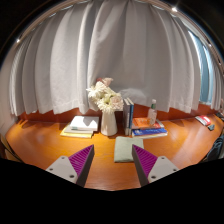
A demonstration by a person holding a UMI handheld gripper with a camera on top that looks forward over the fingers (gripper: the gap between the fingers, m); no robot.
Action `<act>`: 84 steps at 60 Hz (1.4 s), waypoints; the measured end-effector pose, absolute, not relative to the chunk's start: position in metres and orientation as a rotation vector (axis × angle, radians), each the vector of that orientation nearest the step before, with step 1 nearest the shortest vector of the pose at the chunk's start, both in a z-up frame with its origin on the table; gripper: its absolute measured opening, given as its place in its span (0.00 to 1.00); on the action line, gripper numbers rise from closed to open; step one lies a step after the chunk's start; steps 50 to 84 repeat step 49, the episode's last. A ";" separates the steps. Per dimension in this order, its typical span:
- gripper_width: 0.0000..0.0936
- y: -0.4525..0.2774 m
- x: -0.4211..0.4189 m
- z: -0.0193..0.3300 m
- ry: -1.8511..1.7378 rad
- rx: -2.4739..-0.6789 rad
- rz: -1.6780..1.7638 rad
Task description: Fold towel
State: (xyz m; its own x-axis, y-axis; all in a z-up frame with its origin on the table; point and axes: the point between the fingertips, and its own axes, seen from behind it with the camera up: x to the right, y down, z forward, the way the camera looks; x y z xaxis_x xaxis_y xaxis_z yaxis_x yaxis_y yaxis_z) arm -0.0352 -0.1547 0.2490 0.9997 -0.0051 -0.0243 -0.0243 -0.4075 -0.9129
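A pale grey-green towel [126, 148] lies folded flat on the wooden table [45, 145], just ahead of my fingers and slightly toward the right one. My gripper [113, 160] hovers above the table with its purple pads [83, 159] spread wide apart. Nothing sits between the fingers; only bare wood shows in the gap. The towel's near edge reaches about level with the fingertips, and neither finger touches it.
Beyond the towel stands a white vase of flowers [107, 103]. A stack of books [78, 126] lies to its left, upright books and a flat blue one [148, 130] to its right. White curtains [110, 50] hang behind. A small item [205, 121] lies far right.
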 end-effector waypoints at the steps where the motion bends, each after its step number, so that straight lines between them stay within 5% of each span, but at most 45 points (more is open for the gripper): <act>1: 0.80 -0.161 -0.037 0.247 0.021 -1.996 0.020; 26: 0.80 -0.243 -0.082 0.218 -0.013 -2.045 -0.001; 84: 0.80 -0.250 -0.076 0.220 0.019 -2.040 -0.018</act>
